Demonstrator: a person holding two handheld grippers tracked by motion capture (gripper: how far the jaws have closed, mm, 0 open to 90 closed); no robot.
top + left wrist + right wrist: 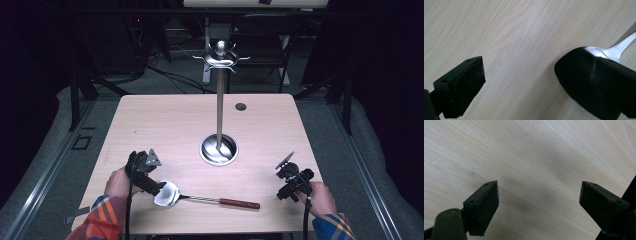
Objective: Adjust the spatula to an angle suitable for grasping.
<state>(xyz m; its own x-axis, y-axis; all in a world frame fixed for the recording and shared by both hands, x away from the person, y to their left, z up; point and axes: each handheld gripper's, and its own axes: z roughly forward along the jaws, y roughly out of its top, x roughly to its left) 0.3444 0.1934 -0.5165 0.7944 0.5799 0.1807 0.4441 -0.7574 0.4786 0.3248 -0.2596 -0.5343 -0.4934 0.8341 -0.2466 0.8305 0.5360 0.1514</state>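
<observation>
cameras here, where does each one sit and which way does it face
High view: fixed above the person's side, looking forward and down on the table, stand and ladle; both forearms and hands enter from below.
Left gripper view: rides the left tongs, facing down at the tabletop; open jaws, one over the ladle bowl.
Right gripper view: rides the right tongs, facing bare tabletop; open jaws.
The high and left gripper views share the ladle.

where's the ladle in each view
High view: the steel ladle with a reddish-brown wooden handle lies near the table's front edge, bowl at the left gripper.
Left gripper view: its bowl sits at lower right, partly behind the right-hand jaw, neck running to the right edge.
Right gripper view: bare tabletop between the open jaws.
Shared landmark: the pale wood-grain tabletop.
</observation>
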